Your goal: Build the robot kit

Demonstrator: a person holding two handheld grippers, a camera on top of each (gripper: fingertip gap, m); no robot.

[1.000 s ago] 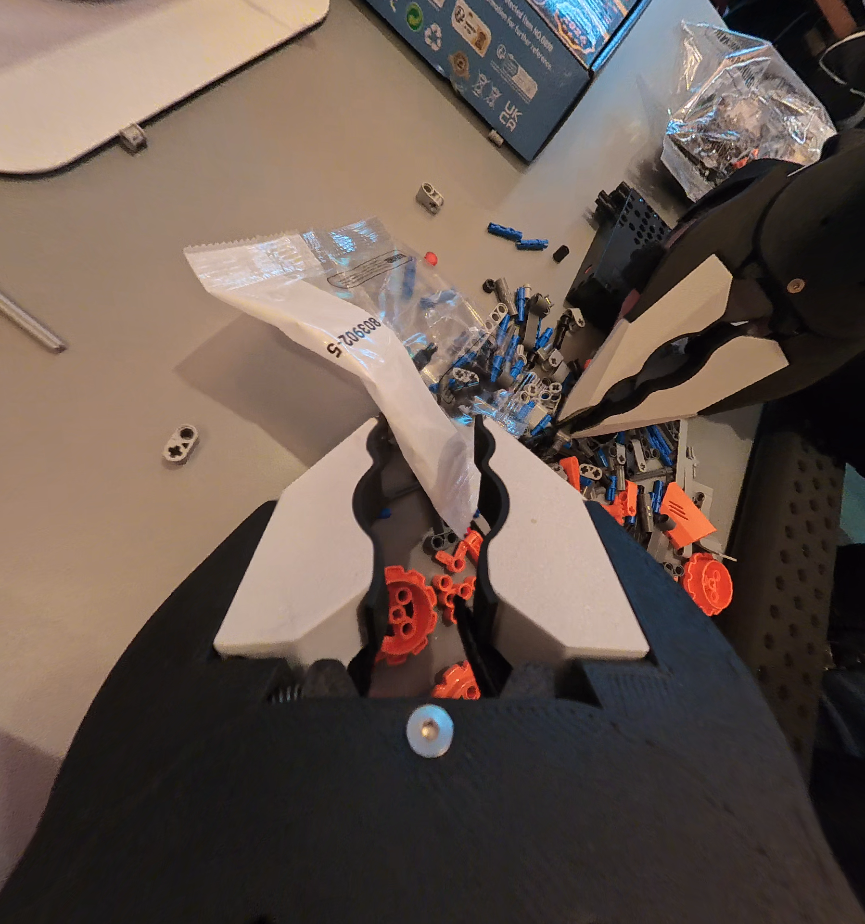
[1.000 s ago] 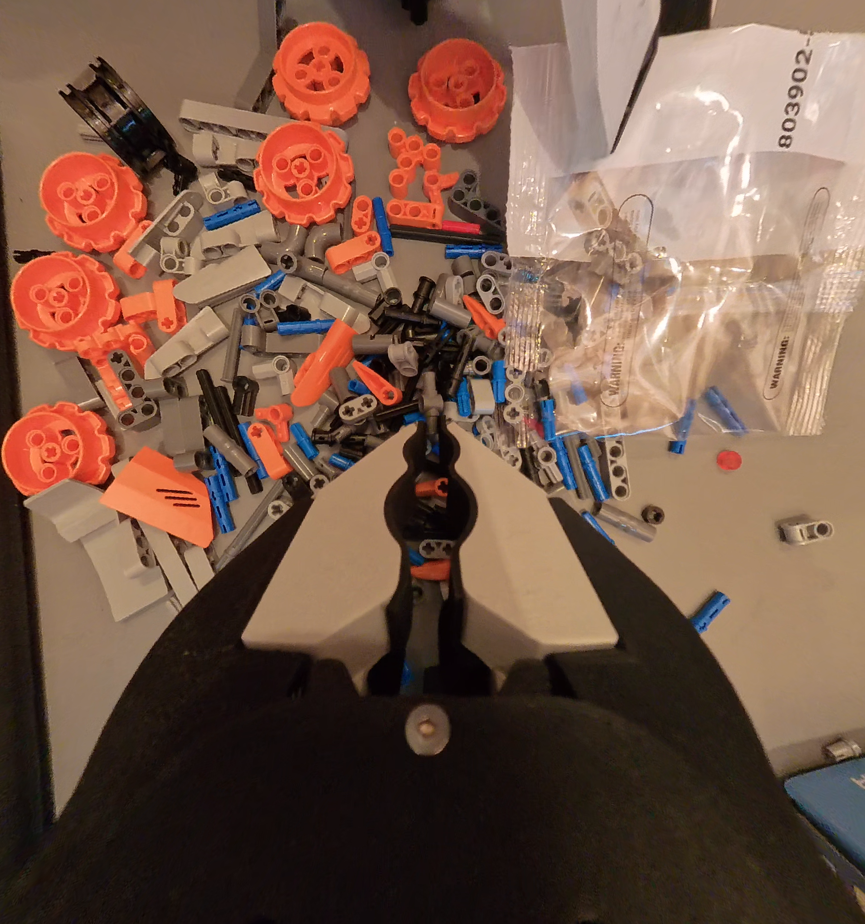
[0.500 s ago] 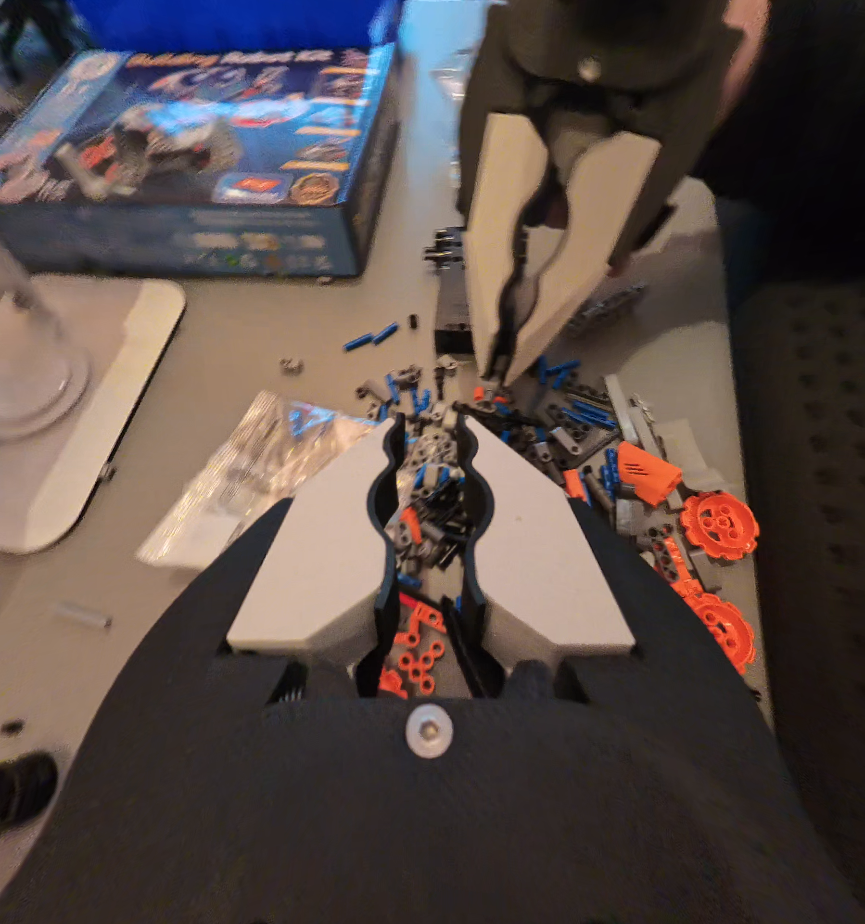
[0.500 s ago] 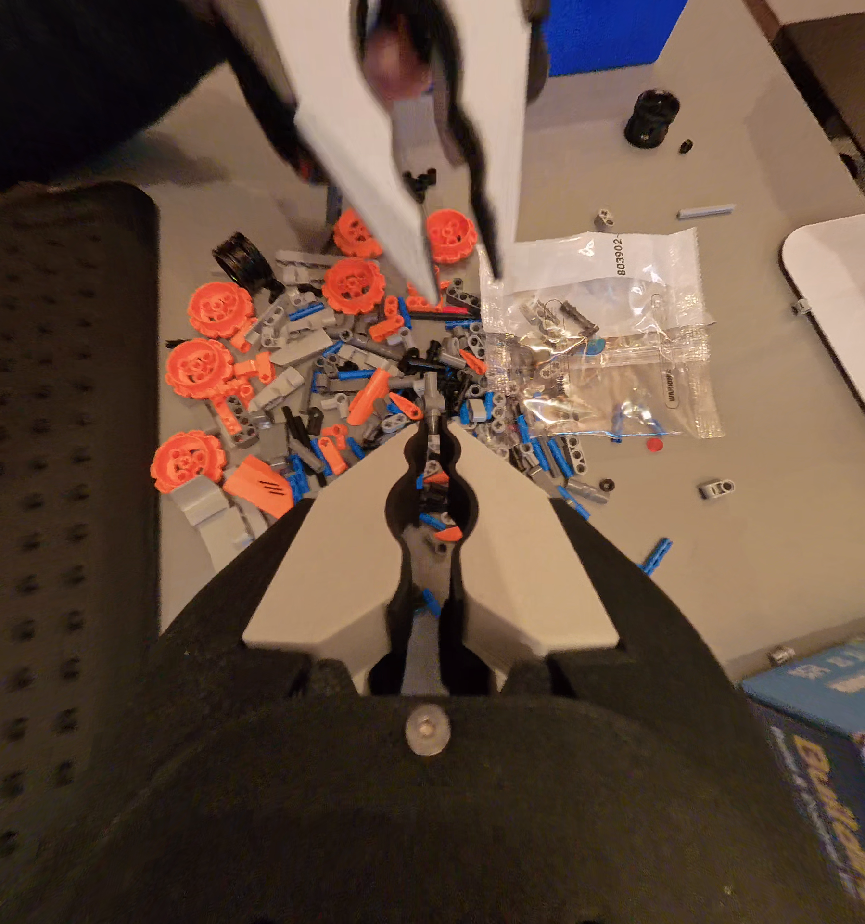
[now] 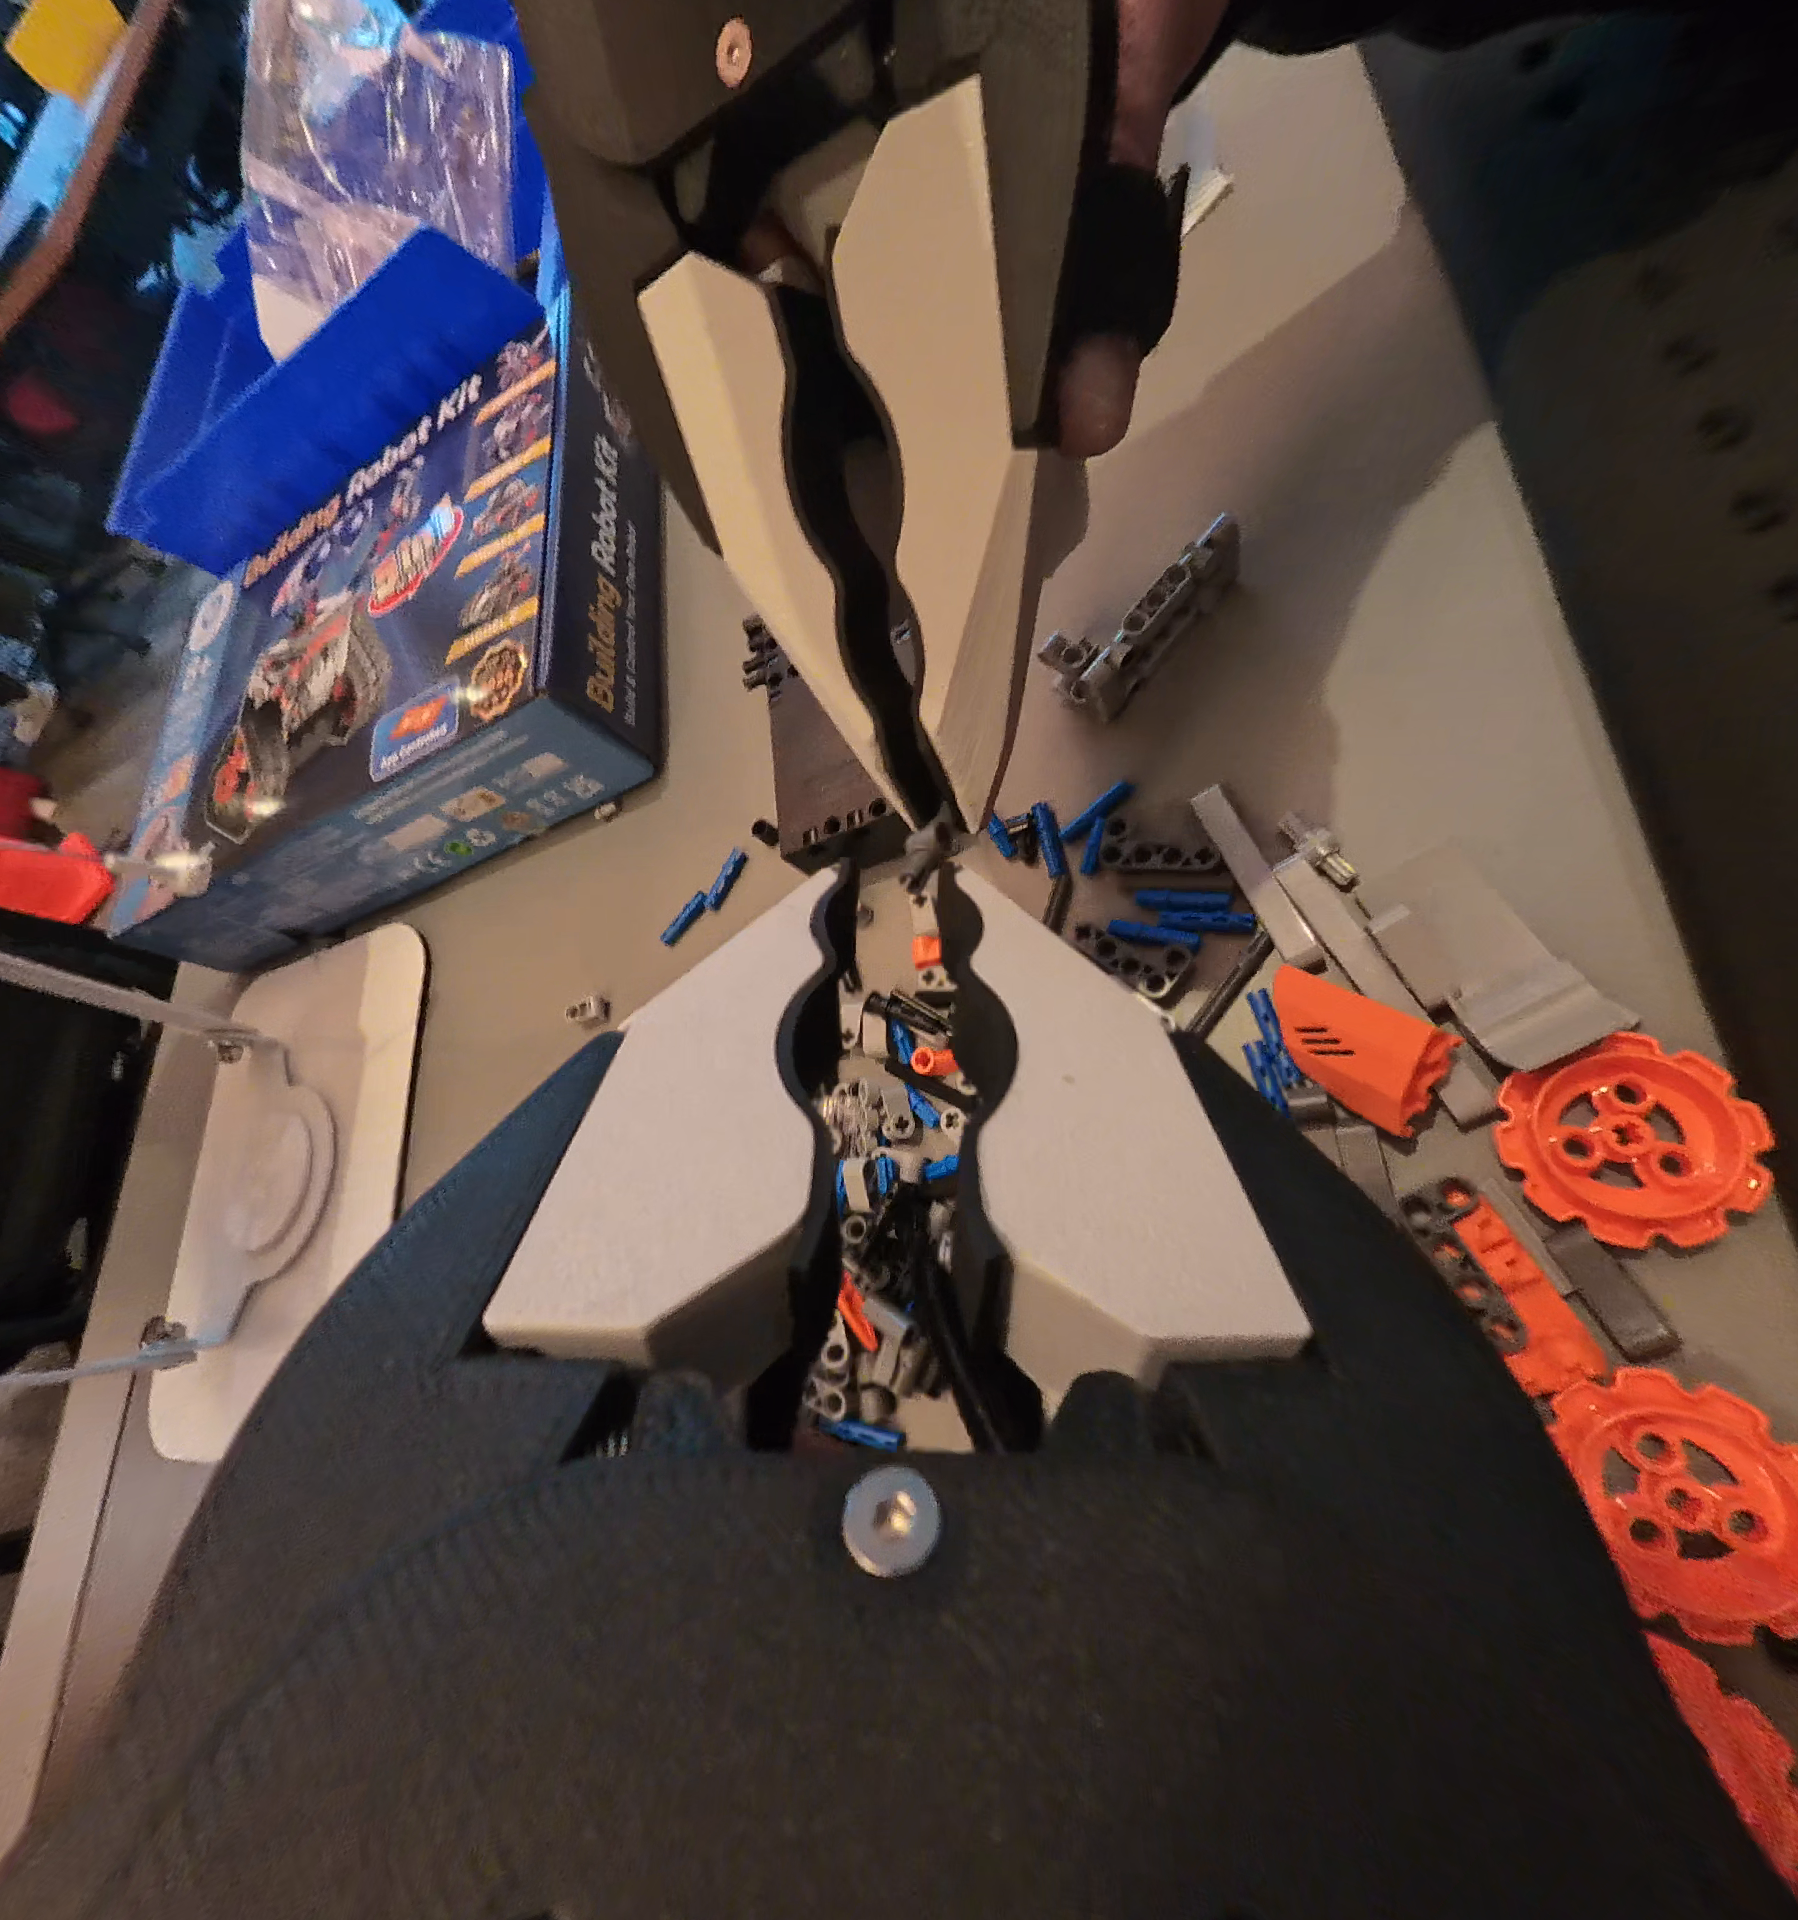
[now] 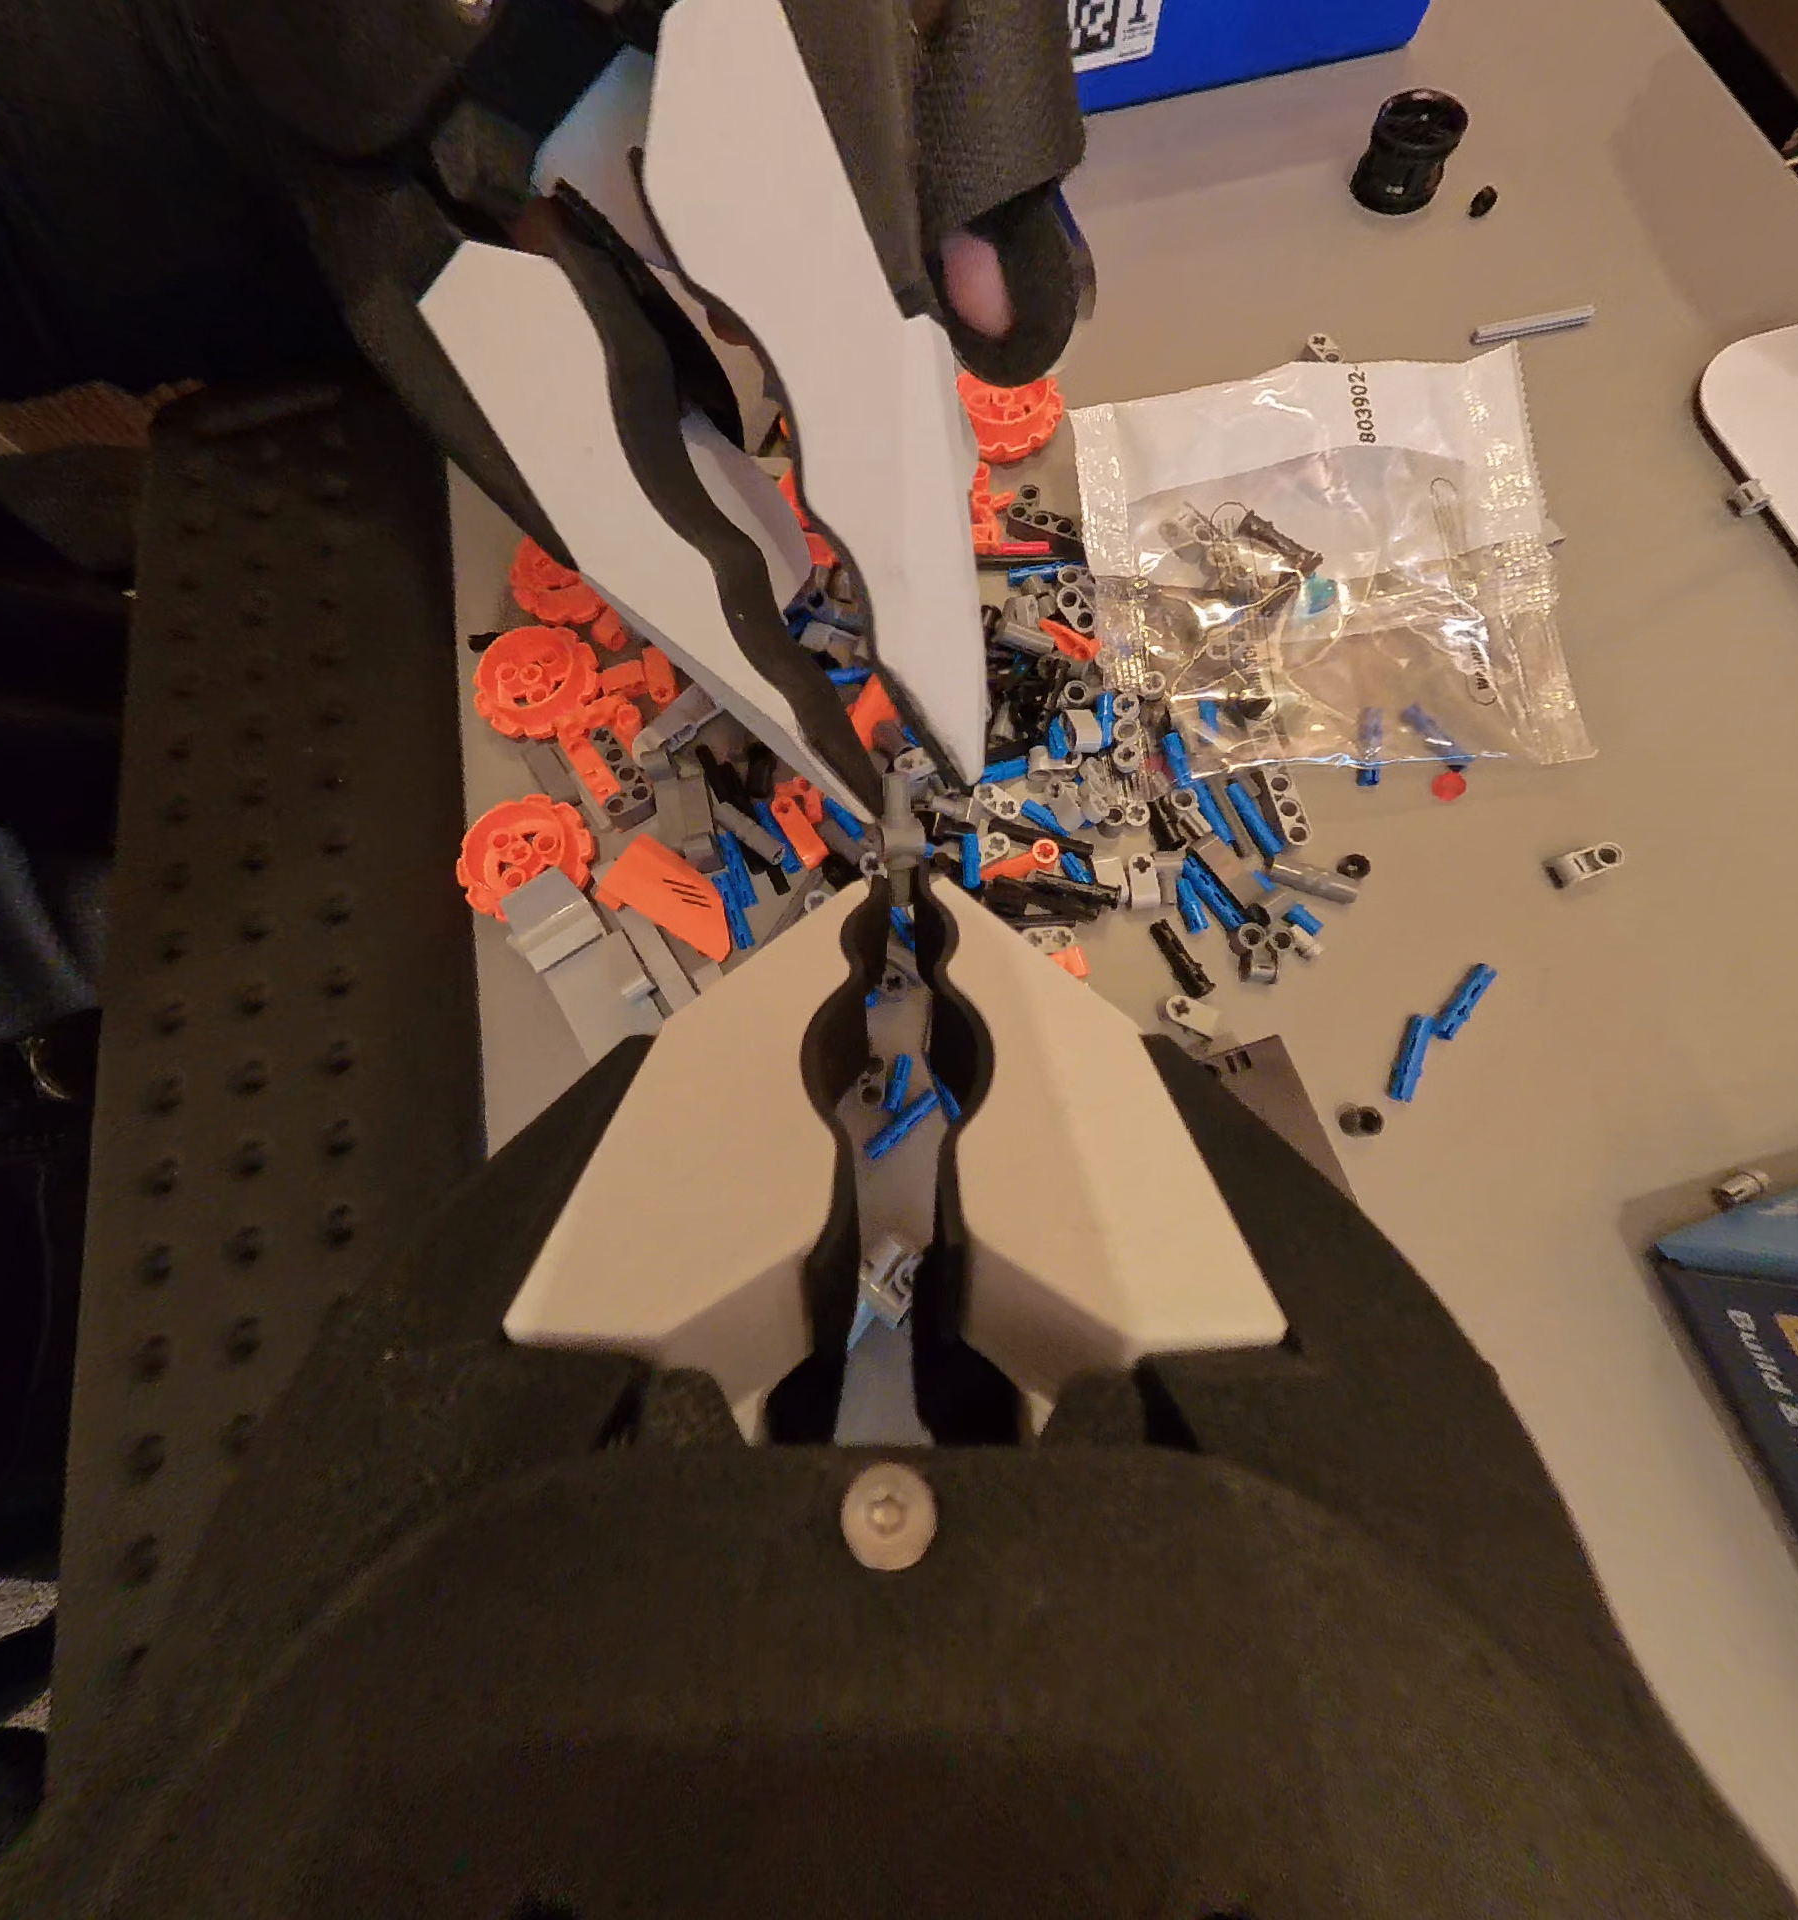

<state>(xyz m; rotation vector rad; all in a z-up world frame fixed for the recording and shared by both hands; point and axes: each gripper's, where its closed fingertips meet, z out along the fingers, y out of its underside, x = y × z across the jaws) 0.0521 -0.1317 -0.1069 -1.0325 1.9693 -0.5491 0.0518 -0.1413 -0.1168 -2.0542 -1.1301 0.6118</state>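
My right gripper [image 6: 900,883] is shut on a small grey cross-shaped connector [image 6: 900,831] and holds it above a pile of small grey, blue, black and orange building parts [image 6: 1082,810]. My left gripper [image 5: 897,878] is narrowly open and meets the right gripper [image 5: 939,821] tip to tip. The connector [image 5: 928,844] hangs just beyond the left fingertips. In the right wrist view the left gripper [image 6: 921,790] comes down from the top, its jaws loosely around the connector's far end. A gloved hand [image 6: 988,208] holds it.
Orange gear wheels [image 5: 1633,1138] lie at the pile's edge. A clear plastic bag of parts [image 6: 1342,582] lies flat beside the pile. A blue kit box [image 5: 386,665], a white base plate [image 5: 282,1143], a grey beam assembly [image 5: 1144,634] and a black perforated mat [image 6: 251,831] surround it. Only a small space, under 4 cm, lies between the two pairs of fingers. Left tips and right tips are each some 40 centimetres from the white base plate [image 5: 282,1143].
My left gripper has let go of the plastic bag, which now lies flat. Both grippers have risen and come tip to tip. The right still holds the grey connector.
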